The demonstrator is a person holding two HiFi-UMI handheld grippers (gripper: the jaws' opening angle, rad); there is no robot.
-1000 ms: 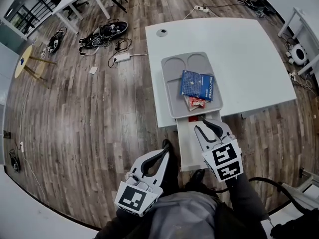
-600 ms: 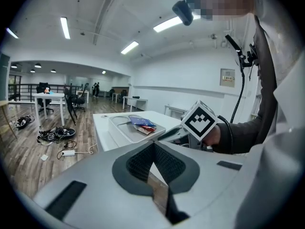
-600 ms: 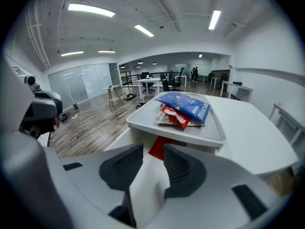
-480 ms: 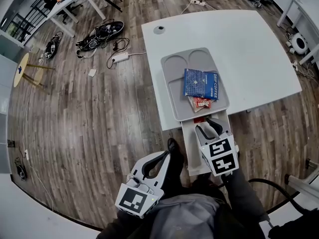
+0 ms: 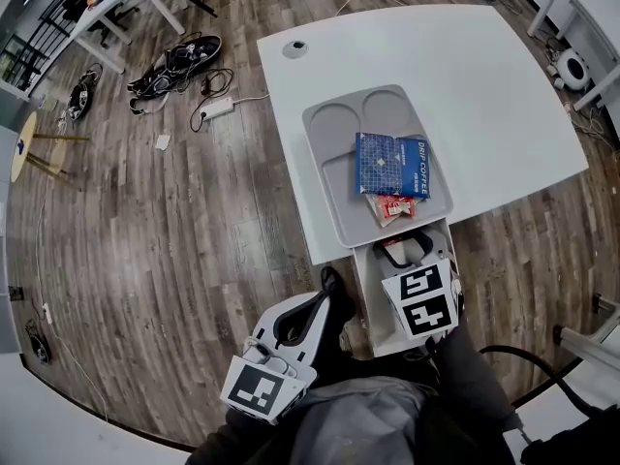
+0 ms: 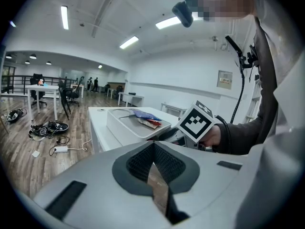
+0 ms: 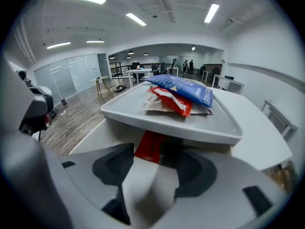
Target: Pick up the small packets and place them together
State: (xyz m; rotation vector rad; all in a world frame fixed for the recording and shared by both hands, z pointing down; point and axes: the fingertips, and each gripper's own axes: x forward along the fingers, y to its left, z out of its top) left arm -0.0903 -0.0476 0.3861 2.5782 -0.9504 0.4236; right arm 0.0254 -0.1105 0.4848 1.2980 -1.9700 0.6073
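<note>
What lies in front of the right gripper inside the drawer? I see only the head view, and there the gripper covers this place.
Observer: A red packet lies flat in the drawer, partly under the tray.
Operator: Does the right gripper hold it?
Observer: No. The right gripper is opening its jaws, and the pads do not press on the packet, which lies just past the tips.
Operator: And is the left gripper empty?
Observer: Yes. The left gripper has its jaws together, with nothing between them.
</note>
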